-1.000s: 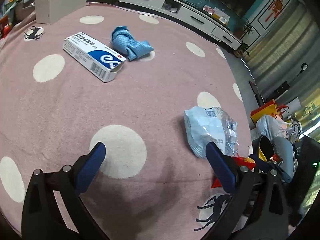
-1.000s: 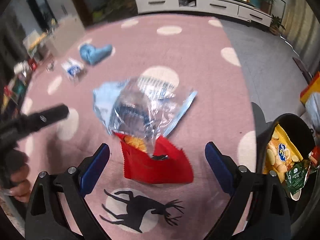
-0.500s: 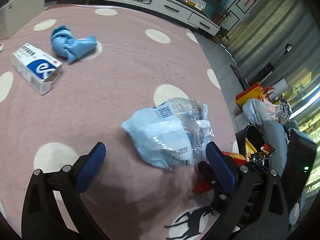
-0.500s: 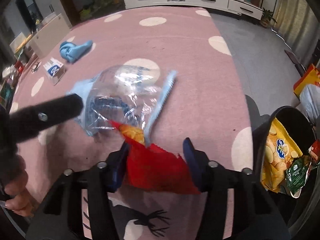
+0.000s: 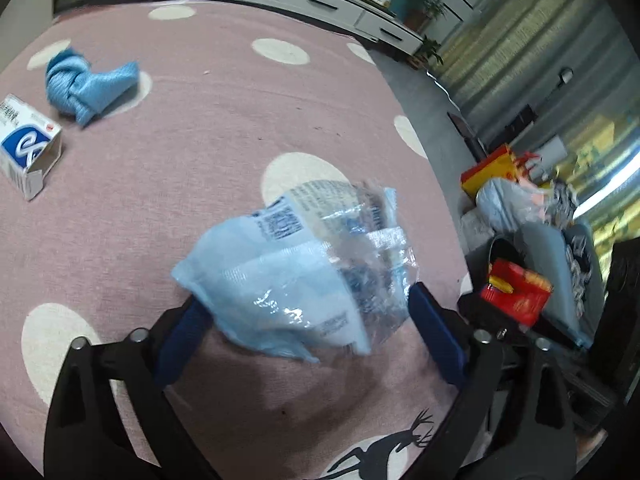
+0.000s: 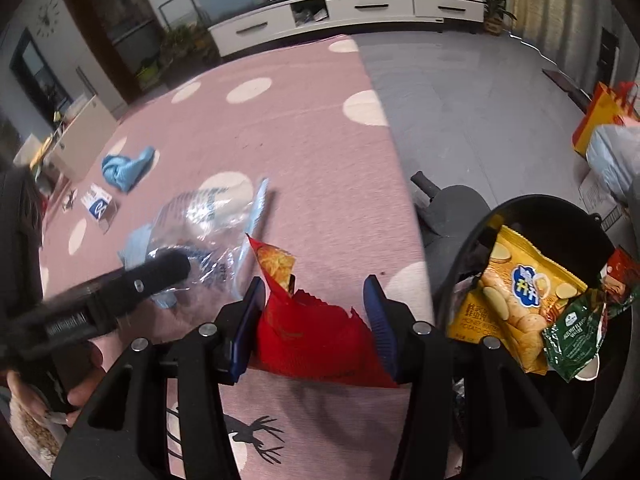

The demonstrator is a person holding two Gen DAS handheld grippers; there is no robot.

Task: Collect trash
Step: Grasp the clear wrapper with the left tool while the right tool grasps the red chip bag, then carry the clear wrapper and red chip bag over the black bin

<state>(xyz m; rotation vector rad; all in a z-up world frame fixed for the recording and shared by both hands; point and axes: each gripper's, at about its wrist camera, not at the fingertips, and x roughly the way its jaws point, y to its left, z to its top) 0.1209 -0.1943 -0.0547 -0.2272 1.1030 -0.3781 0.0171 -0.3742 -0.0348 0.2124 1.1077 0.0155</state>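
Two empty wrappers, both light and crinkly: my right gripper (image 6: 316, 316) is clamped on the red packet (image 6: 316, 332) above the rug (image 6: 304, 140); my left gripper (image 5: 308, 332), jaws just closing, straddles the slippery clear bag (image 5: 304, 272), best pinched mid-bunch.

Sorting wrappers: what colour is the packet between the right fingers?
Red packet, clearest in the right wrist view.

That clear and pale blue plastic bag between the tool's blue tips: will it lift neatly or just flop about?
The plastic bag will probably flop: it is thin, crumpled film, already sagging between the left tool. It looks light and nearly empty, so it should lift easily. The glossy film may slip unless pinched firmly.
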